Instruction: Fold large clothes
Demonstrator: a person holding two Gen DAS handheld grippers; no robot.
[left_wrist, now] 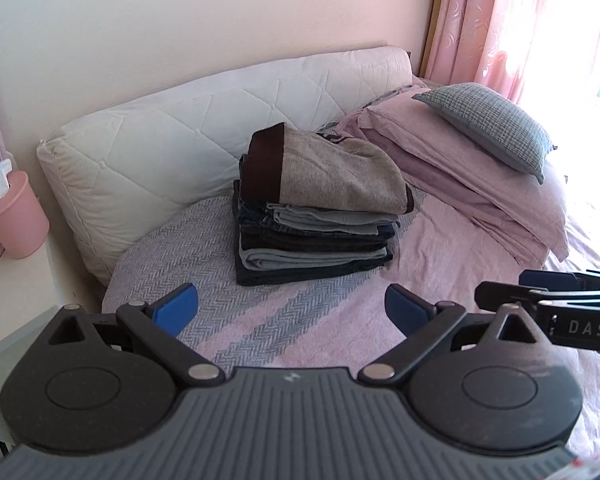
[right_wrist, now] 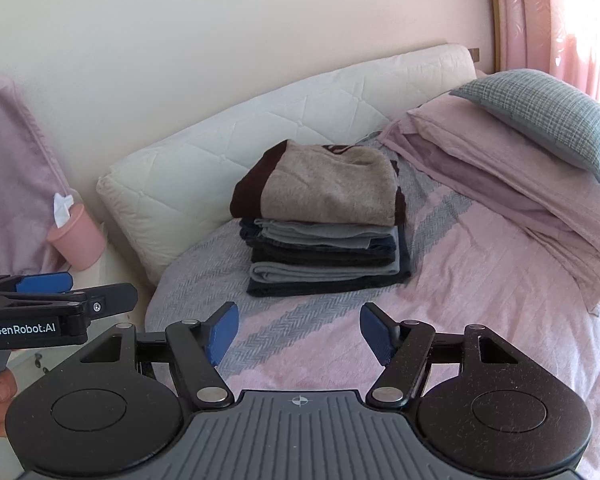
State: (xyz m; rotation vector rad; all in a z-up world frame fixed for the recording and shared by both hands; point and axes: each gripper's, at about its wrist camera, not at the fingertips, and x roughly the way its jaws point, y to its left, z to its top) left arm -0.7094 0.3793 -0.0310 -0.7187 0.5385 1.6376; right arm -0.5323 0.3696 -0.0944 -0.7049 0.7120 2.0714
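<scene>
A stack of folded clothes [left_wrist: 316,208] [right_wrist: 324,220] rests on the bed near the headboard, topped by a beige sweater [left_wrist: 336,172] [right_wrist: 328,188] with dark brown trim; grey and dark garments lie under it. My left gripper [left_wrist: 292,312] hovers open over the bedspread, short of the stack, with nothing between its blue pads. My right gripper [right_wrist: 300,332] is also open and empty, just in front of the stack. Each gripper shows at the edge of the other's view: the right gripper [left_wrist: 548,296], the left gripper [right_wrist: 48,292].
The bed [left_wrist: 440,264] has a pink and grey bedspread. A white quilted headboard cushion [left_wrist: 188,136] stands behind the stack. Folded pink bedding [right_wrist: 500,176] with a grey checked pillow [right_wrist: 548,116] lies right. A pink tissue cup [right_wrist: 78,240] sits left; pink curtains [left_wrist: 512,20] hang far right.
</scene>
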